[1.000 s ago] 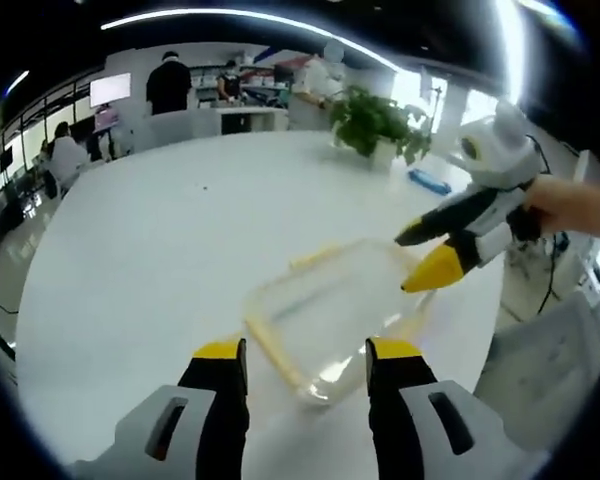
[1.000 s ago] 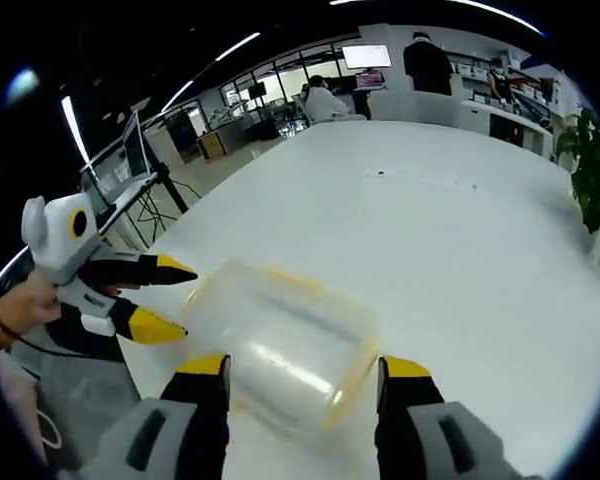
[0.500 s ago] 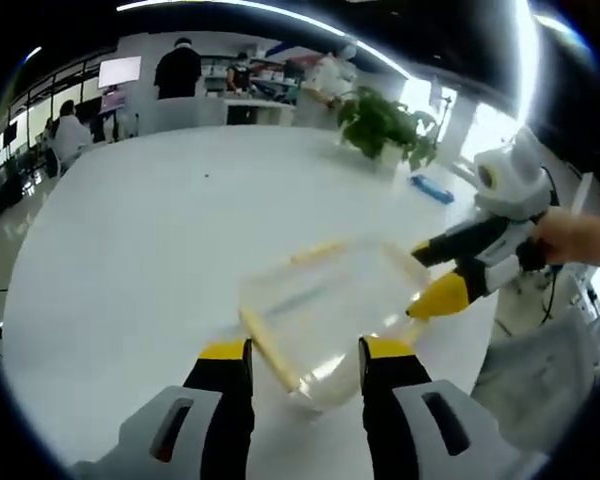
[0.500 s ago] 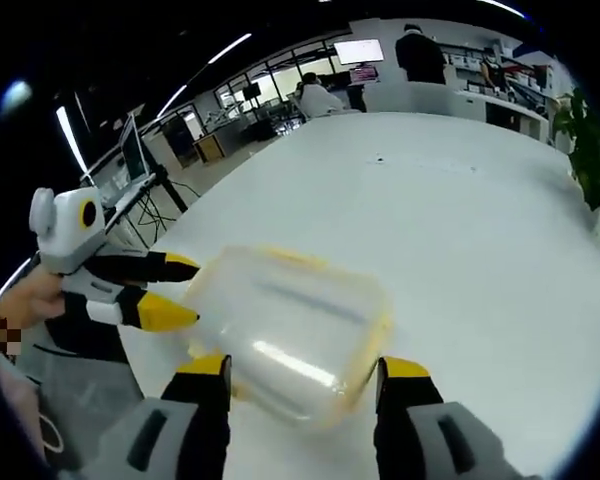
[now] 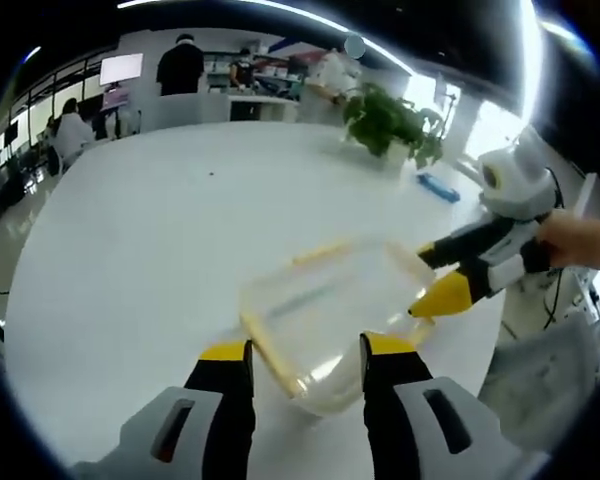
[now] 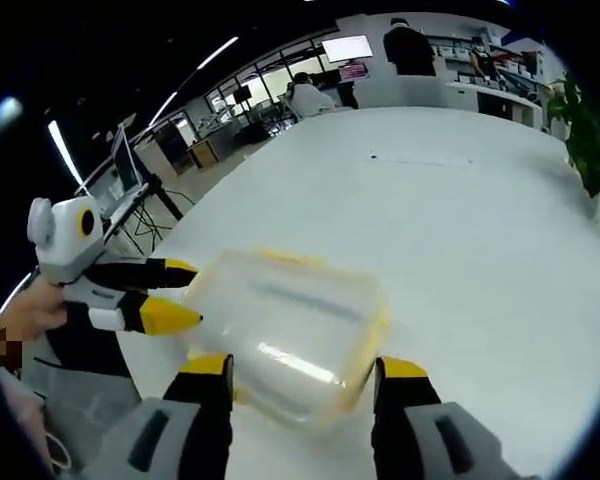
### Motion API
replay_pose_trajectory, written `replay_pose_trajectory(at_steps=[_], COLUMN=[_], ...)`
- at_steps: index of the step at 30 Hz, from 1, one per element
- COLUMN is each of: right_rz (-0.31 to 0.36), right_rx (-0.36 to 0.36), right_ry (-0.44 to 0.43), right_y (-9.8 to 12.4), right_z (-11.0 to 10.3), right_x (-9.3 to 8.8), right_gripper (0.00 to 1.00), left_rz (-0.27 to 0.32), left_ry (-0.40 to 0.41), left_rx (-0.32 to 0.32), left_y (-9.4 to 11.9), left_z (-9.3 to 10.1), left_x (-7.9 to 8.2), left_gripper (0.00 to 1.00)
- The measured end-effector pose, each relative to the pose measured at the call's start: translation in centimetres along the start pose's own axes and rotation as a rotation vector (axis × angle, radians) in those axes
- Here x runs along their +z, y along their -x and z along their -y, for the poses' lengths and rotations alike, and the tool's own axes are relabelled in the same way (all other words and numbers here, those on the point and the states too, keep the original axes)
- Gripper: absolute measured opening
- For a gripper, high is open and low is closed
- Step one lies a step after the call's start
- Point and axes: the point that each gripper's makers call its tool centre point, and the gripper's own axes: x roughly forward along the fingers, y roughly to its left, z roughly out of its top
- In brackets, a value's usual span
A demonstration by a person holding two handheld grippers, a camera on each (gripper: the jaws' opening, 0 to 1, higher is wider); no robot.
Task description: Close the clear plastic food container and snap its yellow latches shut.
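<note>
A: Clear plastic food container (image 5: 332, 318) sitting on the white table (image 5: 150, 240), near the edge, lid down on top by the look of it. Flanked on two sides: left hand-held gripper (image 5: 305, 350) just short of its near corner, right hand-held gripper (image 5: 430, 280) at its far-right corner.

B: Probably placed that way to pin the box from opposite sides while latches get pressed. Same pairing from the other side: right hand-held gripper (image 6: 302, 368) over the near edge, left one (image 6: 172, 295) touching or almost touching the left end of the container (image 6: 290, 330).

A: Jaw states?

B: Both spread apart, nothing between them, nothing held. Lower yellow tip of each aimed at a container corner.

A: Counts?

B: One container. Two hand-held grippers. Yellow latches (image 5: 275, 350): two strips clear in the left gripper view, one along the near-left side, one (image 5: 320, 252) on the far side; others too blurred to count. Snapped or loose, cannot tell.

A: Extras?

B: One potted plant (image 5: 390, 120) far across the table.
</note>
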Motion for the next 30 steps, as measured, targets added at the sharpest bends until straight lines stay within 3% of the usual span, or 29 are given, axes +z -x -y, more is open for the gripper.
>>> replay_pose_trajectory(at_steps=[30], right_rz=[0.075], right_rx=[0.001], right_ry=[0.005], right_y=[-4.5], right_z=[3.8], right_x=[7.3], right_gripper=[0.54], left_rz=[0.046], left_ry=[-0.020], left_rx=[0.062], left_y=[-4.5], left_z=[-5.7], left_x=[5.7], left_gripper=[0.37])
